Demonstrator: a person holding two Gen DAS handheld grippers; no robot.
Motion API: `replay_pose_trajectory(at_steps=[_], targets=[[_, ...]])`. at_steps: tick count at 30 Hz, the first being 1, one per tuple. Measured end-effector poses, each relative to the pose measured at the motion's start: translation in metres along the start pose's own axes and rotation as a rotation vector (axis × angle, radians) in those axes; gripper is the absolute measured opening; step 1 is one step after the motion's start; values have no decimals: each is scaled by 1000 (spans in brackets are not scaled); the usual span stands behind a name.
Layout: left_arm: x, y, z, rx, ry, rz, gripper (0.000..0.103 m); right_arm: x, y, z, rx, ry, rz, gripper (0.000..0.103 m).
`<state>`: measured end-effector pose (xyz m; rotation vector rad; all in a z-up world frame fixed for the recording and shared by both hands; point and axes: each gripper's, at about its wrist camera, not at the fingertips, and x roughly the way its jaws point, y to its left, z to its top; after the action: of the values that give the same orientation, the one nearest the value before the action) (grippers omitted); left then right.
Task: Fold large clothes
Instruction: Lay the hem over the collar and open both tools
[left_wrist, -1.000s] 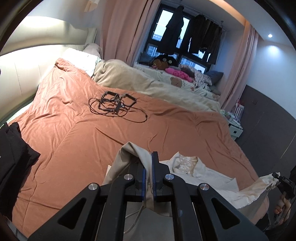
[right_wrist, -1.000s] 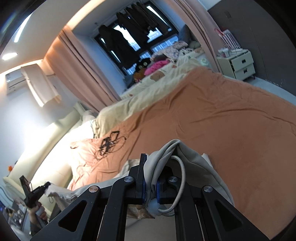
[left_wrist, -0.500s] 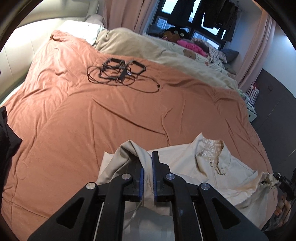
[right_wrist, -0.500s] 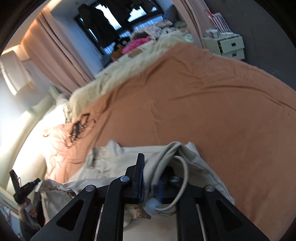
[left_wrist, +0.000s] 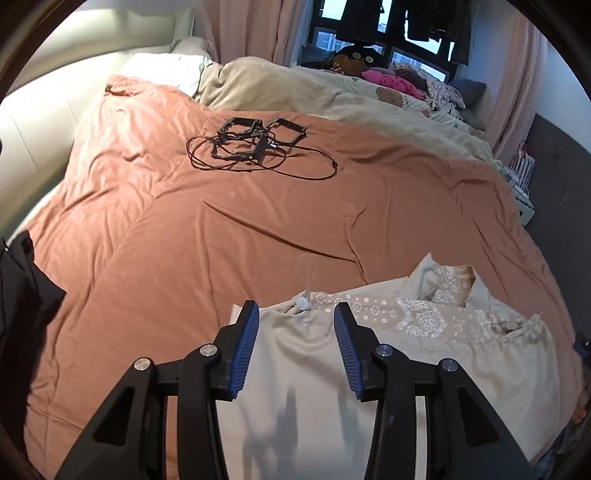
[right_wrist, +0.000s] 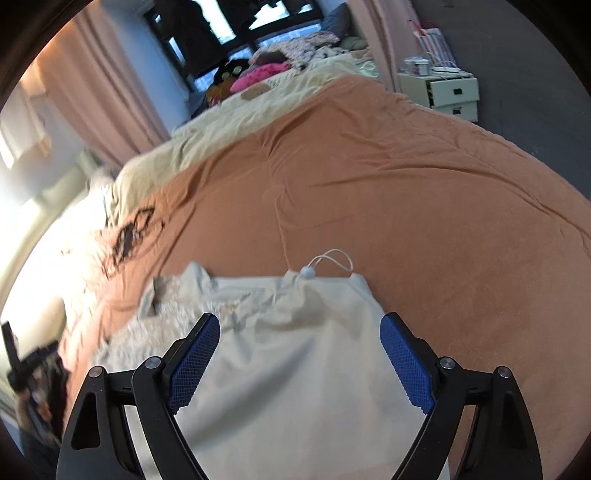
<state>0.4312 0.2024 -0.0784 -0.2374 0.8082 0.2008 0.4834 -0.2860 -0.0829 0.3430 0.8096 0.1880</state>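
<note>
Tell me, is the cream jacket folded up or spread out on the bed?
Spread out. The cream jacket lies flat on the orange blanket, collar showing, and no fold is visible in either view.

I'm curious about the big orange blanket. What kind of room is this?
Most likely a bedroom: an orange duvet covers a wide bed, pillows lie at its head, and a small white bedside drawer unit stands beside it.

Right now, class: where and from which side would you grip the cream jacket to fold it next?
Probably pinch the jacket at its hem corners beside each drawcord toggle, approaching from the near edge: it lies flat, and both open grippers already hover there.
</note>
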Motion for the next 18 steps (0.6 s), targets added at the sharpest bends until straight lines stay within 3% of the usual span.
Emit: replay_pose_trajectory(at_steps=[7,14,18], targets=[[38,-8,-19,94,150,16,43,29,26,-3,-110,106,-12,89],[85,-39,-39,147,277,-26,43,75,58,-12,-184,236,20,89],[105,-57,-42,185,317,-40,43,102,80,-19,-225,296,52,82]])
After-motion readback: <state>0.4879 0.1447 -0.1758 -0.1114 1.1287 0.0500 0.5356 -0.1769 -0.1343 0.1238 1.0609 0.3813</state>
